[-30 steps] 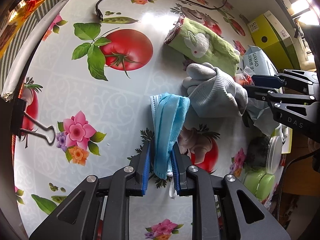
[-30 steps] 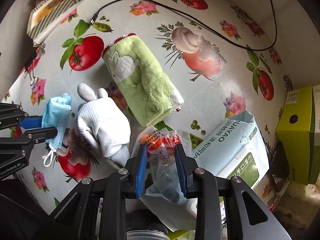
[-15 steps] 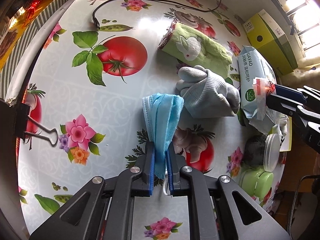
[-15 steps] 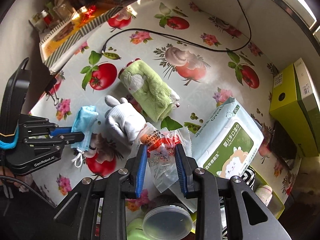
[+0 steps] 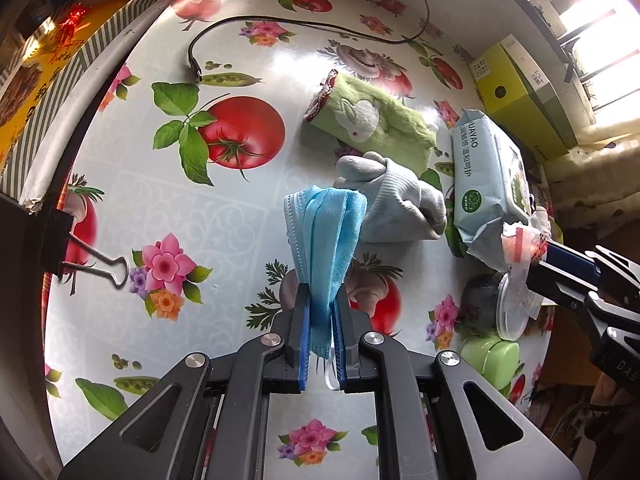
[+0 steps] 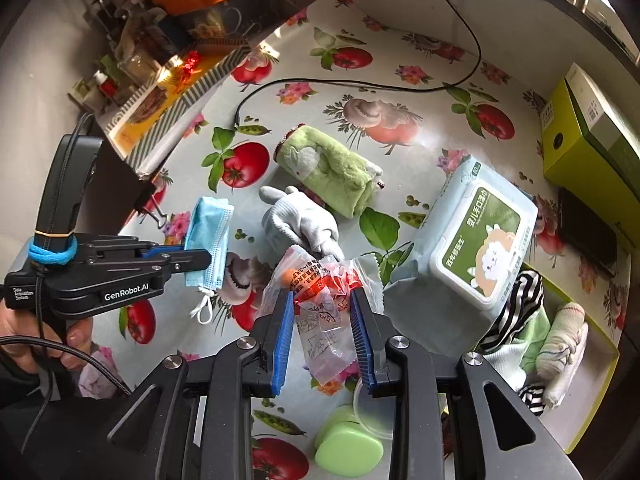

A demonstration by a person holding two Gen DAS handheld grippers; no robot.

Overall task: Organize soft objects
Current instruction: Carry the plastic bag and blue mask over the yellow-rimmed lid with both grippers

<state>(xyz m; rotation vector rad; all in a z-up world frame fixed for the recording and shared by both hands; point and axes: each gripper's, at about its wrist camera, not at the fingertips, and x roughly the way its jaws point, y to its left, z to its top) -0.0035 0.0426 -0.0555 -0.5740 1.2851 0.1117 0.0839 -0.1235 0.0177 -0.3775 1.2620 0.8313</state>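
Note:
My left gripper (image 5: 320,300) is shut on a folded blue face mask (image 5: 324,232), which hangs lifted above the tomato-print tablecloth; the mask (image 6: 208,232) and left gripper (image 6: 200,258) also show in the right wrist view. My right gripper (image 6: 322,300) is shut on a clear plastic packet with red print (image 6: 320,328), held above the table. Below lie a grey knit glove (image 6: 298,224) and a rolled green towel (image 6: 332,172), touching each other. A pack of wet wipes (image 6: 472,240) lies to their right.
A yellow-green tray (image 6: 592,400) at the lower right holds striped cloth (image 6: 512,312) and rolled socks. A green round container (image 6: 348,448) with a clear lid sits near the front. A black cable (image 6: 360,84) crosses the back, and a binder clip (image 5: 96,264) grips the left table edge.
The left jaws closed on the mask and raised it off the cloth. The right gripper rose and drew back to the right with the packet, away from the glove.

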